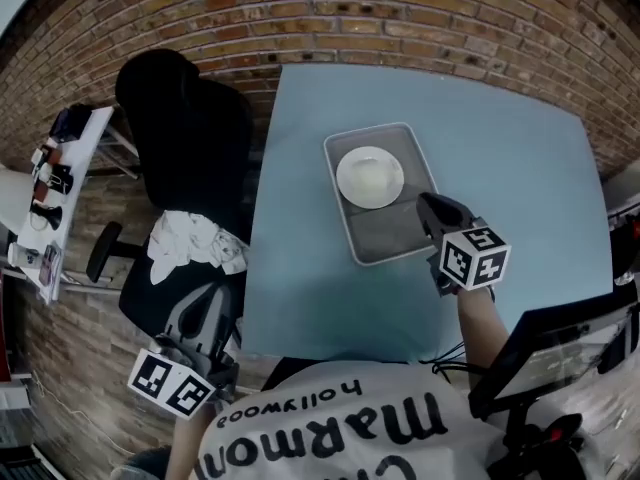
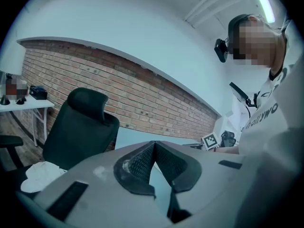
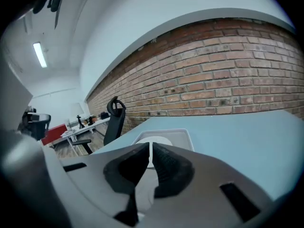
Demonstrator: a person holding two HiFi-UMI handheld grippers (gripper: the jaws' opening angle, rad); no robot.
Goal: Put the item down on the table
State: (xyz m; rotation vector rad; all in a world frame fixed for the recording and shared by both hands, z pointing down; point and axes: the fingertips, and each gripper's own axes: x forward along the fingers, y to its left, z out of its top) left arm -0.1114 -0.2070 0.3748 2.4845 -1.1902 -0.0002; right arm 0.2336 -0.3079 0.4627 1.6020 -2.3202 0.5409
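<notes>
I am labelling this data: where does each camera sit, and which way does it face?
Head view: on the person's head, looking steeply down at table, tray and plate; left gripper, right gripper and shirt show.
Left gripper view: on the left gripper beside the table, facing chair and brick wall; its shut jaws and the person's torso show.
Right gripper view: on the right gripper over the table, facing tray and plate; its shut jaws show.
Shared: head and right gripper views both show the plate.

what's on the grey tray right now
A white plate sits on the far half of the tray; the near half is bare. The right gripper covers the tray's near right corner in the head view, so that bit can't be checked.
</notes>
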